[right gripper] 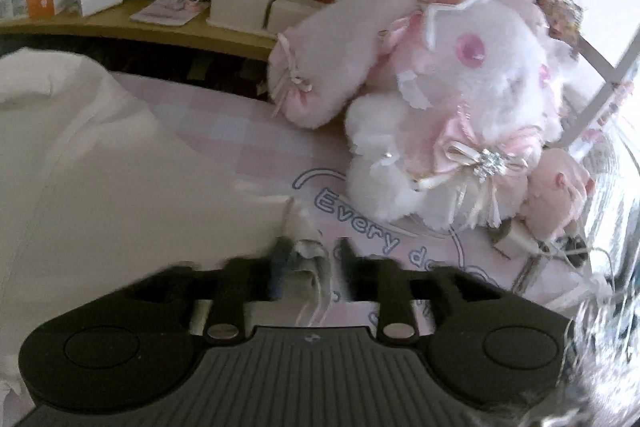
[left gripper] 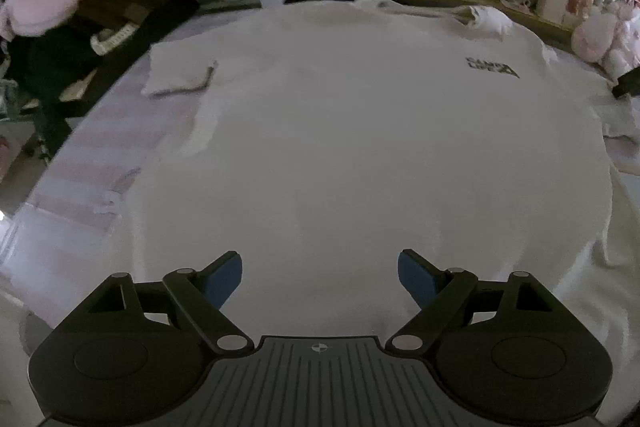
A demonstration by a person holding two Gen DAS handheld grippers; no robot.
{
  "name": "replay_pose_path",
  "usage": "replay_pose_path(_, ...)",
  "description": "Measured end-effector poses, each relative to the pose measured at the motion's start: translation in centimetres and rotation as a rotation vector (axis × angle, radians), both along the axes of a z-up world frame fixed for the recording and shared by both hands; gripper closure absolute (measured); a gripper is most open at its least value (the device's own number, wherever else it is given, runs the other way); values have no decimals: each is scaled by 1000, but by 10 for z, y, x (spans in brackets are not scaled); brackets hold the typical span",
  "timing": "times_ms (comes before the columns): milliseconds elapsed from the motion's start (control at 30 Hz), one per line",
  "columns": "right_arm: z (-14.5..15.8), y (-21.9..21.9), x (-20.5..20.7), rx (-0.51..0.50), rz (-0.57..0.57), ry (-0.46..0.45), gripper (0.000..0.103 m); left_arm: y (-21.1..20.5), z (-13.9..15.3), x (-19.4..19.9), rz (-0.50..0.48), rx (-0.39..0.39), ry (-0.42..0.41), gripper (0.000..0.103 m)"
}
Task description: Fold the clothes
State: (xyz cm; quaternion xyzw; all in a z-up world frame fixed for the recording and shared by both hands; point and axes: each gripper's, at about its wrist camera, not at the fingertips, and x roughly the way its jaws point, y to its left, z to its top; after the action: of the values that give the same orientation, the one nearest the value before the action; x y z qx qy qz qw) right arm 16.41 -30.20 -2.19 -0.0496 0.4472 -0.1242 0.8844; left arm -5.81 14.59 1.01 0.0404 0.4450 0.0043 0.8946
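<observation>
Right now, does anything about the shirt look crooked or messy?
Mostly it lies flat. The white shirt has one sleeve doubled over on itself at the far left, and the collar is bunched. The right gripper has a frayed fabric corner between its fingers; motion blur hides the grip.

I see a white T-shirt [left gripper: 360, 131] lying flat and face up, small dark chest print toward the far right, one short sleeve [left gripper: 180, 77] spread at left. On my right-wrist view, its frayed edge [right gripper: 308, 255] sits bunched on pink checked bedding.
</observation>
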Motion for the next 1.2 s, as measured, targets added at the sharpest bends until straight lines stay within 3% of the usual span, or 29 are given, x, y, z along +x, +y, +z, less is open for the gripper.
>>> replay_pose_path(200,27,13,-68,176,36,-74,61,33,7,3,56,-10,-39,15)
replay_pose_path(400,38,77,-168,329,170,1,61,58,3,19,46,-33,-52,15)
replay_pose_path(600,35,152,-246,345,188,75,62,73,-4,39,-52,-71,-67,15)
replay_pose_path(700,28,178,-263,296,140,102,72,77,-7,49,-108,-92,-63,15)
replay_pose_path(733,26,186,-269,279,124,111,90,79,-8,51,-125,-100,-60,15)
replay_pose_path(767,25,192,-274,264,108,119,101,81,-10,53,-140,-107,-55,15)
replay_pose_path(933,50,190,-300,302,-91,27,101,95,-19,61,-204,-134,-22,15)
replay_pose_path(1067,34,196,-303,274,-171,101,99,110,-22,68,-230,-171,6,15)
replay_pose_path(1100,32,198,-304,271,-181,111,96,115,-20,69,-239,-177,8,15)
replay_pose_path(1167,35,202,-310,261,-199,96,73,124,-16,68,-263,-175,-3,15)
replay_pose_path(1200,39,203,-316,270,-206,86,69,130,-14,67,-274,-168,-9,15)
